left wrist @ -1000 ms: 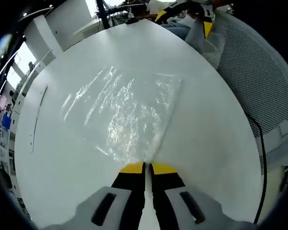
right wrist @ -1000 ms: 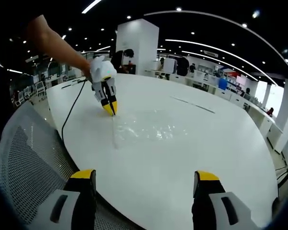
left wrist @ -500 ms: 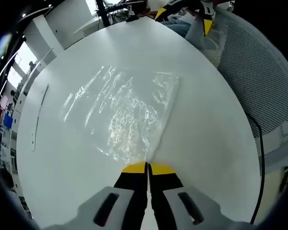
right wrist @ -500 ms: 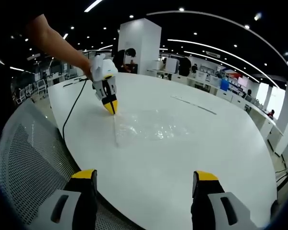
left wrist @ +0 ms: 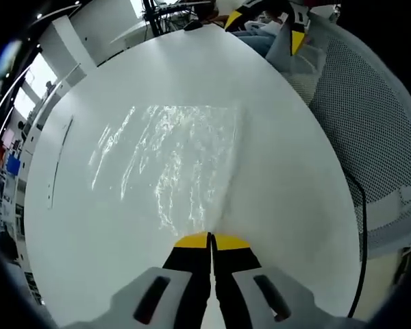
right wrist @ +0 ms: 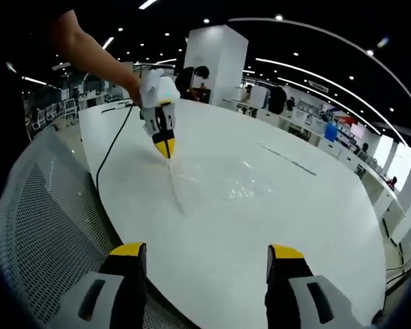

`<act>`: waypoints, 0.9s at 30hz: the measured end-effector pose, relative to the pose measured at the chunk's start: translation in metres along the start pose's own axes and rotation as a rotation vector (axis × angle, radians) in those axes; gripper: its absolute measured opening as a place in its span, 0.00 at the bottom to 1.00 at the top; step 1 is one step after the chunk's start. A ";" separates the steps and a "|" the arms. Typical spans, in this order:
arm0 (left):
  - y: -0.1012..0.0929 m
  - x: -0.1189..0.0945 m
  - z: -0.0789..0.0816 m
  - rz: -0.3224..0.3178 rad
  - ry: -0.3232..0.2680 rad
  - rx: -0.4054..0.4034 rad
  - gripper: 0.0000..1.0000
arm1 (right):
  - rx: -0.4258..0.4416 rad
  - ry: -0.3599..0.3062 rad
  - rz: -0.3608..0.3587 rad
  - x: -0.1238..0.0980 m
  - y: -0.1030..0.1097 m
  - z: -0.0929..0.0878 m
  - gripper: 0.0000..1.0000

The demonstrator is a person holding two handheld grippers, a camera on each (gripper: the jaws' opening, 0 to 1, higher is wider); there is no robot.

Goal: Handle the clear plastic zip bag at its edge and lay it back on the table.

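The left gripper (left wrist: 210, 240) pinches the near edge of the clear zip bag (left wrist: 171, 164) spread on the white tabletop (left wrist: 288, 185). The right gripper (right wrist: 205, 255) gapes wide, empty, above a mesh chair (right wrist: 41, 226); a black cable (right wrist: 109, 147) trails nearby.

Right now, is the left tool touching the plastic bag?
Touching. In the left gripper view the left tool is pinched shut on the corner edge of the plastic bag.
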State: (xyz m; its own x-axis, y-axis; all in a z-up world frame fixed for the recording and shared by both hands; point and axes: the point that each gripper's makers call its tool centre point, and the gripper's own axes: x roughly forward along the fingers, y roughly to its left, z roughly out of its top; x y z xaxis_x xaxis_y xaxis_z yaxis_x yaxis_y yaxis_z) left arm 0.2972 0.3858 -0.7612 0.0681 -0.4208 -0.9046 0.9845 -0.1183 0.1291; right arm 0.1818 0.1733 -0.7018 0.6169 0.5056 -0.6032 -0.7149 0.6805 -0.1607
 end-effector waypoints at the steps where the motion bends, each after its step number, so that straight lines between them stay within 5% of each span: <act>1: -0.001 -0.001 0.001 0.000 0.001 -0.002 0.00 | -0.006 -0.006 0.003 0.000 0.000 0.004 0.69; 9: -0.015 -0.008 0.007 -0.022 0.018 -0.003 0.00 | -0.033 -0.043 0.046 0.003 0.006 0.030 0.62; 27: -0.041 -0.023 0.017 -0.041 0.025 -0.042 0.00 | -0.104 -0.079 0.101 0.012 0.020 0.055 0.55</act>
State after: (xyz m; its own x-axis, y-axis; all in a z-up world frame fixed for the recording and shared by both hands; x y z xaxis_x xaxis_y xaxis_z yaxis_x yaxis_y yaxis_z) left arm 0.2525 0.3854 -0.7384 0.0309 -0.3933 -0.9189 0.9924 -0.0974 0.0751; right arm 0.1933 0.2220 -0.6688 0.5610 0.6119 -0.5576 -0.8024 0.5676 -0.1844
